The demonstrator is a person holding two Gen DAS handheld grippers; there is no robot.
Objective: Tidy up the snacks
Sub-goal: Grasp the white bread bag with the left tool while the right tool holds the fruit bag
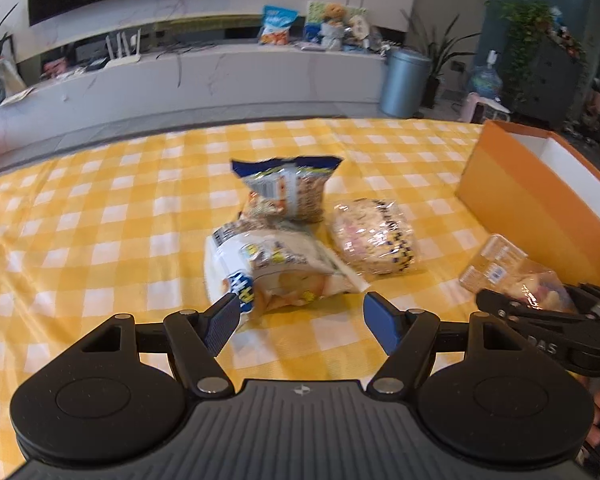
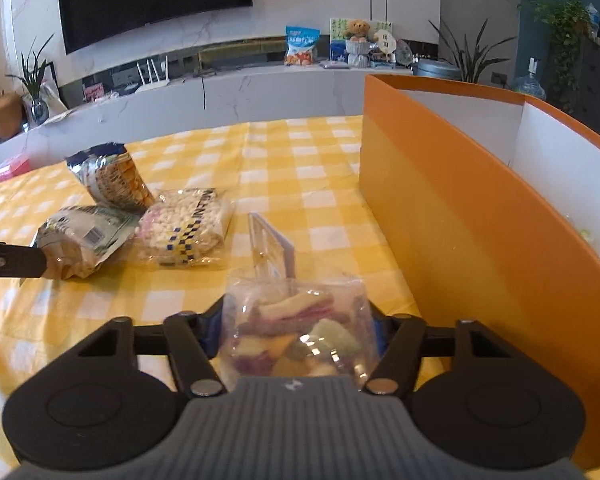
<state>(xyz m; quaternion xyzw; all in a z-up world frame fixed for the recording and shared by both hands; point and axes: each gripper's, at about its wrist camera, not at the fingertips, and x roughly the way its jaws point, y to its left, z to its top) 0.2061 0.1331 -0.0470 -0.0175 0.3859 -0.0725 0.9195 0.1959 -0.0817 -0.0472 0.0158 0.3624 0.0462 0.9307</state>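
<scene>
Gripping a clear bag of coloured chips (image 2: 300,336) between its blue pads, the right gripper (image 2: 298,332) hovers over the yellow-checked tablecloth (image 2: 292,160), the bag's crumpled top and stiff header card standing up ahead of the fingers. Just to its right rises the orange wall of an open cardboard box (image 2: 460,216), white inside, its near corner close to the bag; bare cloth lies ahead and to the left. The left gripper (image 1: 296,316) holds its fingers spread wide with nothing between them, one ribbed pad (image 1: 220,326) close against the edge of a white and blue snack bag (image 1: 276,268) lying flat on the cloth. Behind that bag a second blue-topped packet (image 1: 288,188) stands propped, and a clear pack of puffed rice cake (image 1: 374,236) lies just beside both, to the right. Open tablecloth stretches left of the pile to the table's far edge, beyond which a white media shelf and dark screen line the wall
</scene>
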